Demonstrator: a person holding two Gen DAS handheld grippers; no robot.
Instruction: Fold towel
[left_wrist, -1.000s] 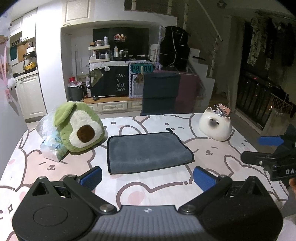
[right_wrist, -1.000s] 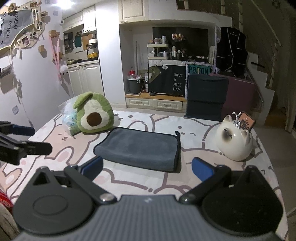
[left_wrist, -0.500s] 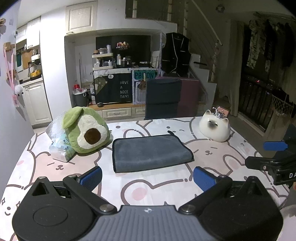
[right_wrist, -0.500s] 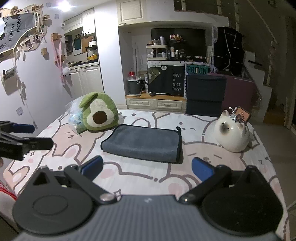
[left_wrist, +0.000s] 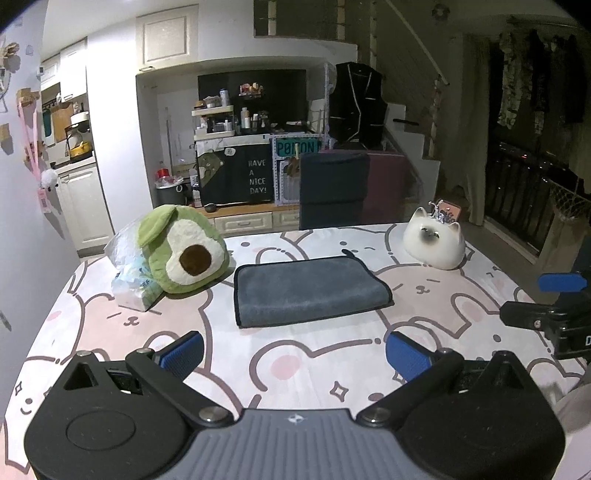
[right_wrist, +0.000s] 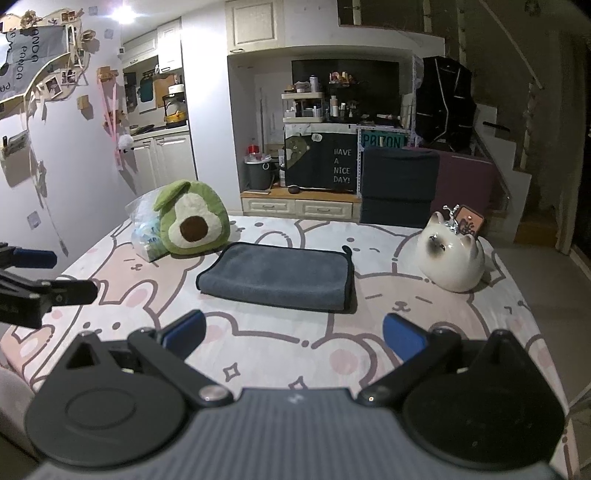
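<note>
Centrally on the bunny-print tablecloth (left_wrist: 325, 354), the folded grey towel (left_wrist: 308, 291) lies flat; left gripper (left_wrist: 295, 352) and right gripper (right_wrist: 293, 332) hover near, jaws wide apart, empty.

I'm working in somebody's home, an open living and kitchen space at night. The counter (left_wrist: 332, 354) in front of me wears a pink cartoon-bunny cloth, with an avocado plush (left_wrist: 183, 254) and a white cat figurine (left_wrist: 434, 242) sitting on it. Behind it I see white kitchen cabinets (right_wrist: 162, 162), a cluttered shelf of bottles (left_wrist: 221, 122), a "HAVE A NICE DAY!" sign (left_wrist: 257, 177), a staircase (left_wrist: 417, 129) and photos pinned on the wall (right_wrist: 44, 81).
</note>
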